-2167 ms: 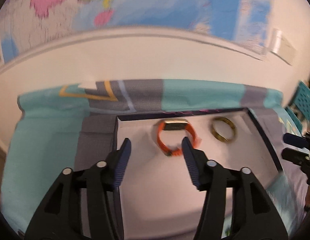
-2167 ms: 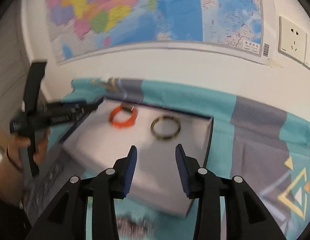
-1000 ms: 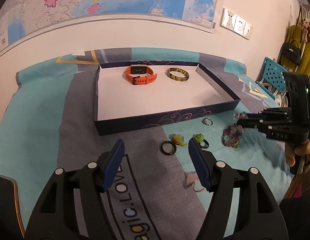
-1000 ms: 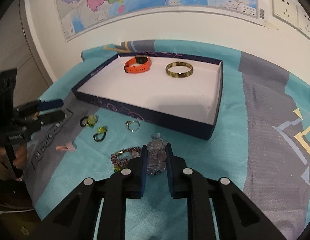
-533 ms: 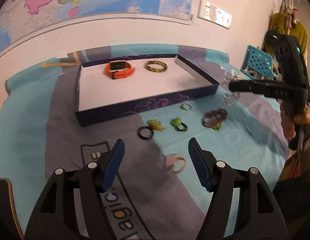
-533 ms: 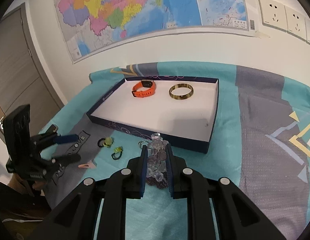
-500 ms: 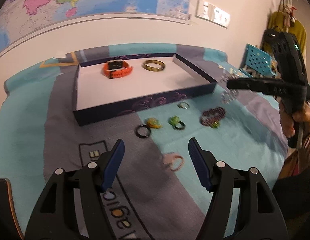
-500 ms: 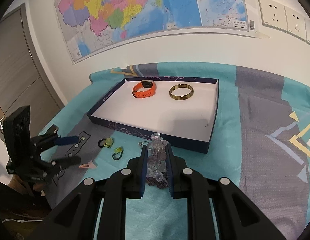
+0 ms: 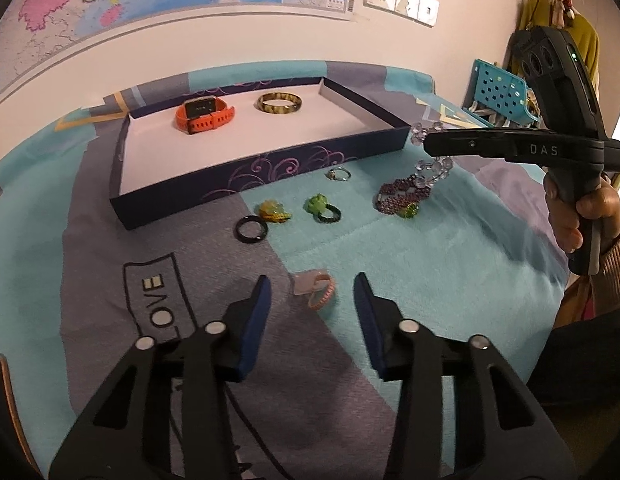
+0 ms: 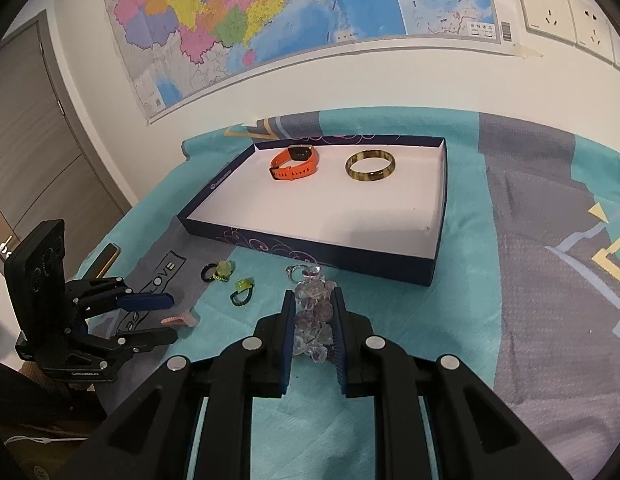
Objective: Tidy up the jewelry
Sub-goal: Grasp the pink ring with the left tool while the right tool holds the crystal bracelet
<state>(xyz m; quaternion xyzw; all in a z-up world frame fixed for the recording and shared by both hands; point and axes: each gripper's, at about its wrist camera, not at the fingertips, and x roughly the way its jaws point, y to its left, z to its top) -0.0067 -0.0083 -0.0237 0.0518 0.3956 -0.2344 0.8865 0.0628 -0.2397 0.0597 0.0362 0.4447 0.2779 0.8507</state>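
My right gripper is shut on a clear crystal bead bracelet and holds it above the cloth in front of the dark blue tray; from the left wrist view the bracelet hangs from that gripper. The tray holds an orange watch and a brown bangle. My left gripper is open, low over a pink ring on the cloth. In front of the tray lie a black ring, a yellow ring, a green ring, a silver ring and a purple bead bracelet.
A teal and grey cloth covers the surface. A wall with a map and sockets stands behind the tray. A blue basket is at the far right. A door is at the left.
My right gripper has shut on the crystal bracelet and lifted it off the cloth toward the tray. My left gripper has come down closer to the pink ring.
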